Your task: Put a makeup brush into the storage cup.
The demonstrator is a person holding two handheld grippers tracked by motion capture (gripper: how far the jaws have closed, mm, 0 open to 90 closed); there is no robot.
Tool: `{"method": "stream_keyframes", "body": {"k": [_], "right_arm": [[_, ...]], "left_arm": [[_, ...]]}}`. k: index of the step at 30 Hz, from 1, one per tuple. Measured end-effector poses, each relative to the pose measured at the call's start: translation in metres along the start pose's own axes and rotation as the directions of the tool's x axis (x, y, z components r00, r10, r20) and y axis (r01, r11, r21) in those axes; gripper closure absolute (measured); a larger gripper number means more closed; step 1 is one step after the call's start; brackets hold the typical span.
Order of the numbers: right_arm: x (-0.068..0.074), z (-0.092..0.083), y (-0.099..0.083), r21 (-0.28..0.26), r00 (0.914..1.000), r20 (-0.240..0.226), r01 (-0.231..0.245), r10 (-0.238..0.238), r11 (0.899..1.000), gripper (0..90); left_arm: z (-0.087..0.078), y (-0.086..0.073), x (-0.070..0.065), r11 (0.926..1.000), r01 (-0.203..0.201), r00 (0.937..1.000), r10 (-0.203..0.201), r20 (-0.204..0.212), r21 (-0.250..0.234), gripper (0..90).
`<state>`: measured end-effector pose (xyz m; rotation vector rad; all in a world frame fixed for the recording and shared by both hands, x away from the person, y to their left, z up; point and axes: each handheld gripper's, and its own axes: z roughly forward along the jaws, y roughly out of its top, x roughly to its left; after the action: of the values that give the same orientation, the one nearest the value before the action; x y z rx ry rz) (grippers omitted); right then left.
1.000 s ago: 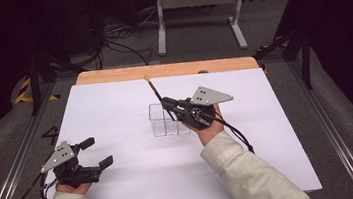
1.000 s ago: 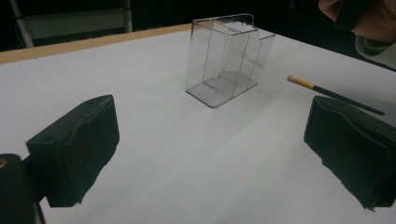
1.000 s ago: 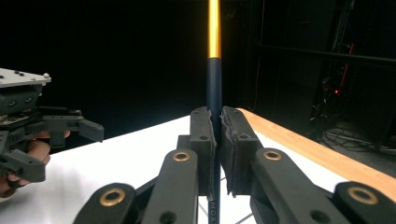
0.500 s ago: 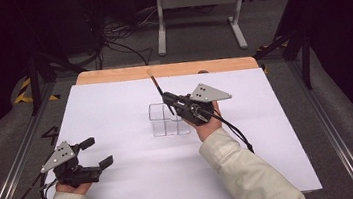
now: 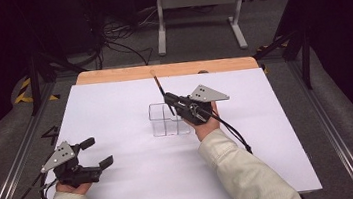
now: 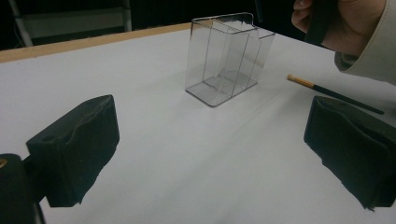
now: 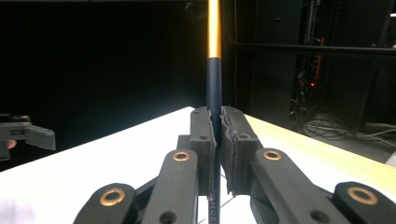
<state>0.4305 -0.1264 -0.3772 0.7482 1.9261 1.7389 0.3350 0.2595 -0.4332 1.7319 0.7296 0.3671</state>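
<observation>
A thin, stiff, light stick (image 5: pixel 159 89), likely slippery, is pinched low on its dark shaft by the closed right tool (image 5: pixel 170 100) above the clear box (image 5: pixel 168 120) on the surface (image 5: pixel 115 106), while the left tool (image 5: pixel 97 153) is held wide open, empty.

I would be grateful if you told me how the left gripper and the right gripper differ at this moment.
The left gripper has its jaws wide apart with nothing between them, while the right gripper is shut on a dark pencil with an orange end. The left gripper sits near the front left corner of the white table; the right gripper is beside the clear plastic box at mid-table. Both are hand-held, black-jawed, and carry a grey plate.
</observation>
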Motion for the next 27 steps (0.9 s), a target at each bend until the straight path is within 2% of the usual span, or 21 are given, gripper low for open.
{"method": "stream_keyframes", "body": {"k": [16,27], "right_arm": [[-0.003,0.008,-0.011,0.047,0.9996,0.026,-0.006,0.005,0.999,83.6],[-0.005,0.012,-0.019,0.102,0.9988,0.048,-0.015,0.01,0.995,83.5]], "left_arm": [[-0.001,0.0,0.0,1.0,-0.005,1.0,0.005,-0.001,0.0,4.0],[-0.001,0.0,0.0,1.0,-0.001,1.0,0.001,0.001,-0.001,4.0]]}}
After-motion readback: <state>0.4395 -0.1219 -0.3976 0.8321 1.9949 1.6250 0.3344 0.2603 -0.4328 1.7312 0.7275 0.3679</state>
